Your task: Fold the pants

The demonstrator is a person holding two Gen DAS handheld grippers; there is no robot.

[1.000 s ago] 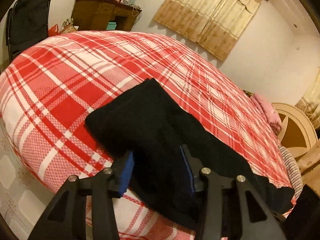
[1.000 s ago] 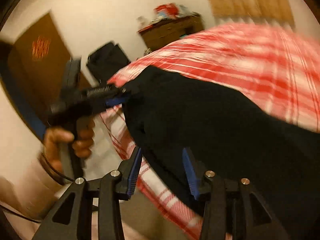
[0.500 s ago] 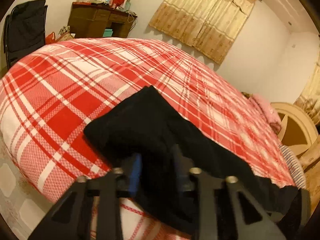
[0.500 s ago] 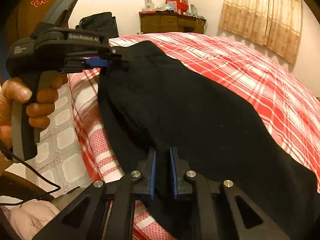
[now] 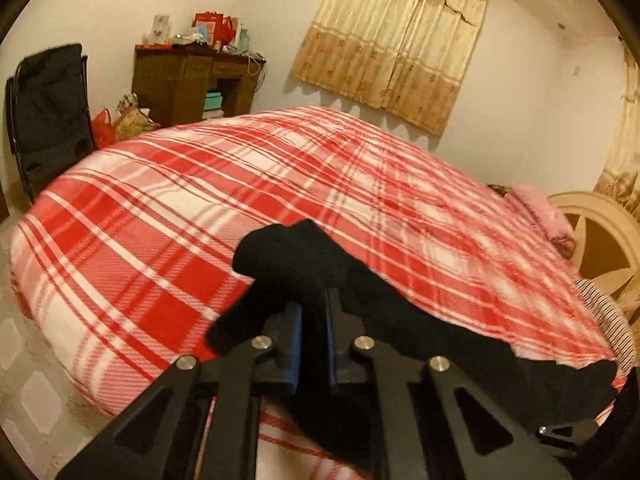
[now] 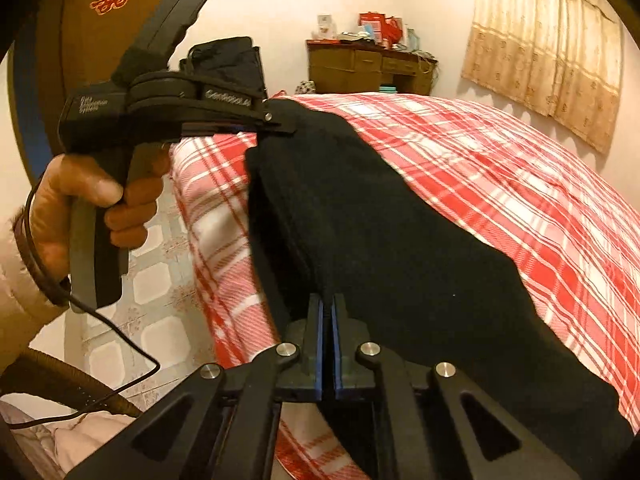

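Observation:
Black pants [image 6: 400, 248] lie along the near edge of a red and white plaid bed [image 6: 500, 168]. My right gripper [image 6: 328, 308] is shut on the near edge of the pants. My left gripper [image 5: 313, 308] is shut on one end of the pants [image 5: 296, 264] and lifts that end off the bed [image 5: 160, 220]. In the right wrist view the left gripper [image 6: 280, 122] shows at the far end of the pants, held in a hand [image 6: 92, 200].
A wooden desk [image 5: 188, 80] with clutter and a black chair [image 5: 48, 112] stand beyond the bed. Curtains [image 5: 400, 40] hang on the far wall. A cream headboard [image 5: 600, 240] and pink pillow [image 5: 540, 216] are at right. Tiled floor [image 6: 160, 280] lies beside the bed.
Both grippers have closed on the pants. The left end of the pants has risen off the bed and bunched up.

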